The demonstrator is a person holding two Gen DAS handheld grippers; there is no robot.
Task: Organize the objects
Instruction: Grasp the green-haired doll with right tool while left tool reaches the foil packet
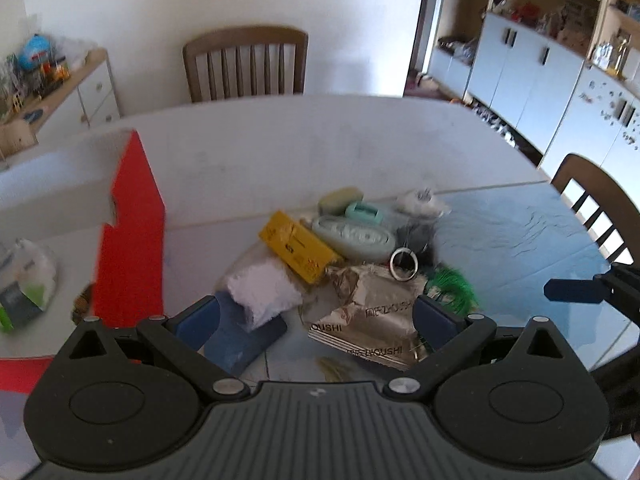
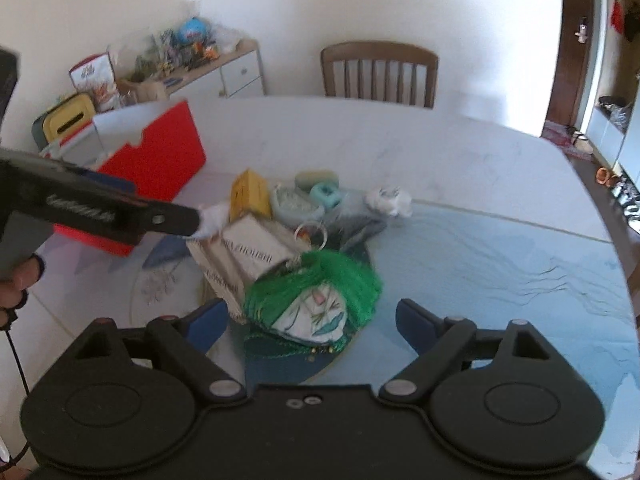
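Both claws gape wide and empty over a cluttered table: the right gripper straddles a green-fringed fabric pouch, soft, light and probably best pinched across its white printed middle, while the left gripper hangs above a white fluffy cloth and silver foil packets. Behind them in the pile lie a stiff yellow box, a pale green case and a metal ring. Farther left stands an open red box.
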